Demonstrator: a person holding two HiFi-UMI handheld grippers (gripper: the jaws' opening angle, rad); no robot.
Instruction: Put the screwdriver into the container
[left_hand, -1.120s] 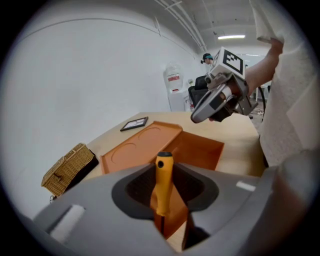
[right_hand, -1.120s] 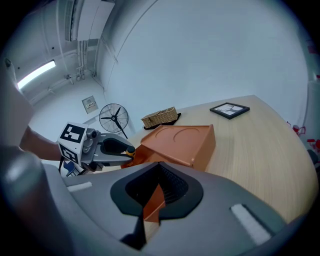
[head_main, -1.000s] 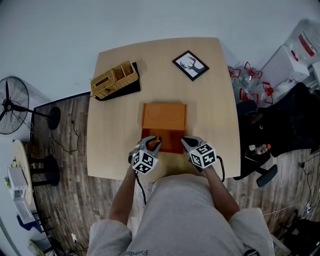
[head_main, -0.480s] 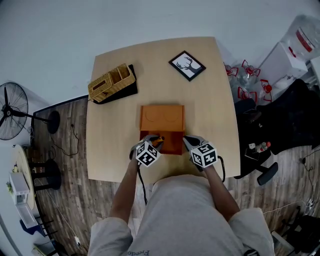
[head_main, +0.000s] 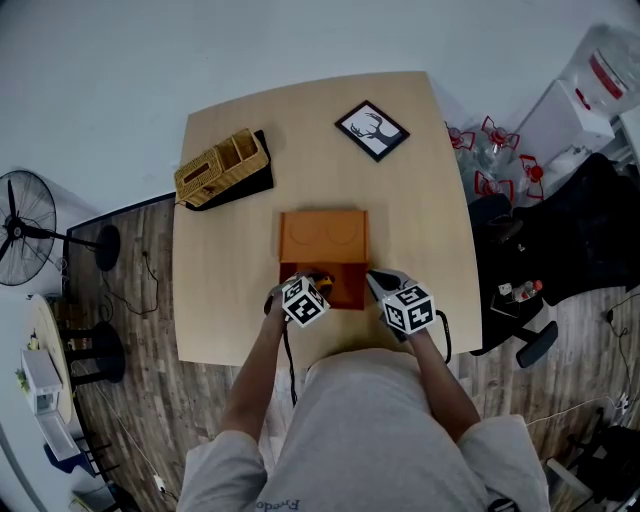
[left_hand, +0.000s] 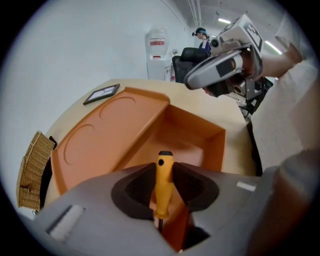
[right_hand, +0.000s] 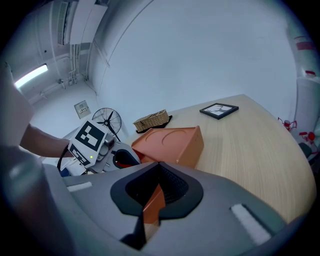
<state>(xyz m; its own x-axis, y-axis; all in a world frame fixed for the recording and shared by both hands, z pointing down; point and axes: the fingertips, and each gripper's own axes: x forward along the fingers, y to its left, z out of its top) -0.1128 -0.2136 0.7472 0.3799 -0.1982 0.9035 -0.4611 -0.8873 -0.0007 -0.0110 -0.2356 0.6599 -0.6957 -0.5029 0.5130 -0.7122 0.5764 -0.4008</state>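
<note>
Over the last second the left claw (head_main: 312, 283) has crept toward 12 o'clock and now hangs over the near, open well of the container (head_main: 323, 235), while the right claw (head_main: 378, 283) has hardly shifted.

A wicker basket (head_main: 222, 165) sits on the bench (head_main: 420, 200) at about 10 o'clock from the container, well apart from it. The left claw is clamped on the screwdriver (left_hand: 163, 177), gripping the yellow handle low down. The black-capped end points away from the claw and the thin shaft runs back between the jaws. The tool is in the air above the well, not yet in it.

It looks light and stiff. The smooth plastic handle could twist in a loose grip, so the thick middle of the handle is the safest hold.

At about 3 o'clock from the left claw, the right claw is closed on the container's near wall, probably to steady it. A framed picture (head_main: 372, 130) lies at 1 o'clock
</note>
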